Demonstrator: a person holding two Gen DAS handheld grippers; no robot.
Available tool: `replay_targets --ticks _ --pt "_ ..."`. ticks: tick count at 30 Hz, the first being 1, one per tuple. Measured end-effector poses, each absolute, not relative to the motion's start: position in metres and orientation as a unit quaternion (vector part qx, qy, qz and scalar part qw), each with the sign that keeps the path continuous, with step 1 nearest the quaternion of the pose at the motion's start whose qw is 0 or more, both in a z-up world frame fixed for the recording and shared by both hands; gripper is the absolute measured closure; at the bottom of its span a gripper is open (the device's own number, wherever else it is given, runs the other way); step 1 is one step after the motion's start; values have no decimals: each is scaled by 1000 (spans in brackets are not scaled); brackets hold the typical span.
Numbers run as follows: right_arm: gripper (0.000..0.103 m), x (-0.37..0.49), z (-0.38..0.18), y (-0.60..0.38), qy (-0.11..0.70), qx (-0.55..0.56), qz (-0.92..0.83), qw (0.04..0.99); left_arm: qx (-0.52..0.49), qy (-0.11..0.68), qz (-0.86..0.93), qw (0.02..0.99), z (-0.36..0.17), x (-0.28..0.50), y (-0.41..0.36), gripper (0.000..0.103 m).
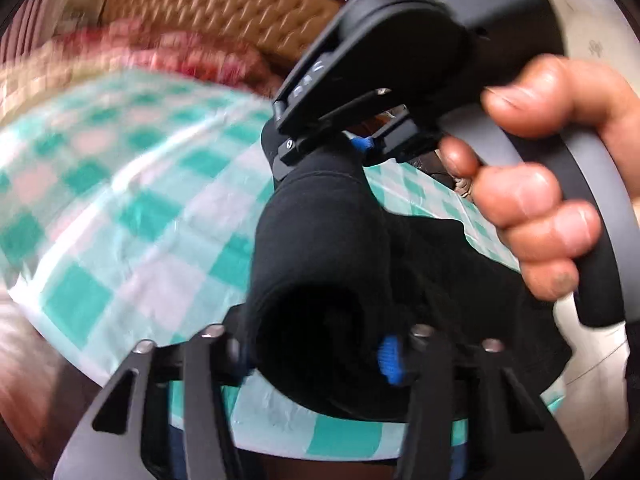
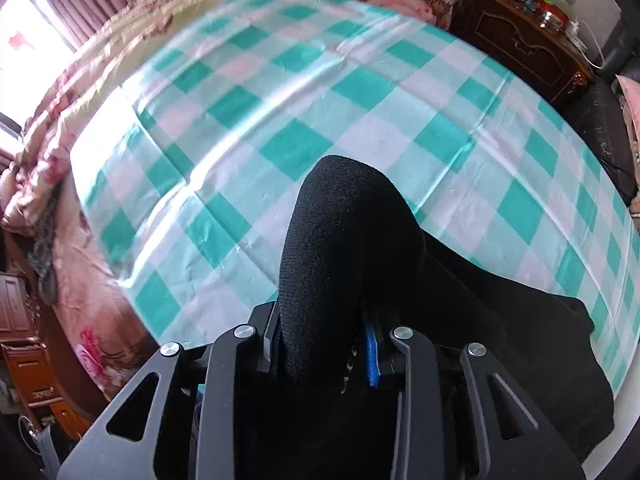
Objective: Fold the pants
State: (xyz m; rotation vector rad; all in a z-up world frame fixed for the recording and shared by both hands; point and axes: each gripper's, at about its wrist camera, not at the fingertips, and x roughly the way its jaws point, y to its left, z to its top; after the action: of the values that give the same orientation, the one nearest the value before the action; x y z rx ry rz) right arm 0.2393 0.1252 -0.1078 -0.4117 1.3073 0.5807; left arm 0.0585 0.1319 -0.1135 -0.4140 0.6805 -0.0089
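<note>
The black pants [image 1: 320,248] hang bunched between both grippers above a green-and-white checked cloth [image 1: 132,184]. My left gripper [image 1: 316,356] is shut on a rolled edge of the pants. The right gripper [image 1: 344,142], held by a hand [image 1: 540,200], shows ahead of it in the left wrist view, clamped on the other end of the same fold. In the right wrist view my right gripper [image 2: 324,344] is shut on a raised hump of the pants [image 2: 340,248], and the rest of the fabric trails down to the right over the checked cloth [image 2: 280,100].
The checked cloth covers a bed with a pink floral quilt [image 2: 60,168] along its left and far sides. A dark wooden cabinet [image 2: 528,44] stands at the far right. A window with curtains [image 2: 36,20] is at the upper left. A brown woven cushion [image 1: 208,4] lies beyond the bed.
</note>
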Motion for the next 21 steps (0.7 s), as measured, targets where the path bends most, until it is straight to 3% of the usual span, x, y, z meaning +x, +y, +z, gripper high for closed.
replay_targets --ticks 12,21 --pt "73 233 10 -58 517 7 333 788 58 211 -19 976 -32 52 -19 66" --pt "73 220 -17 -253 483 171 314 799 243 168 -92 951 -58 59 -174 66"
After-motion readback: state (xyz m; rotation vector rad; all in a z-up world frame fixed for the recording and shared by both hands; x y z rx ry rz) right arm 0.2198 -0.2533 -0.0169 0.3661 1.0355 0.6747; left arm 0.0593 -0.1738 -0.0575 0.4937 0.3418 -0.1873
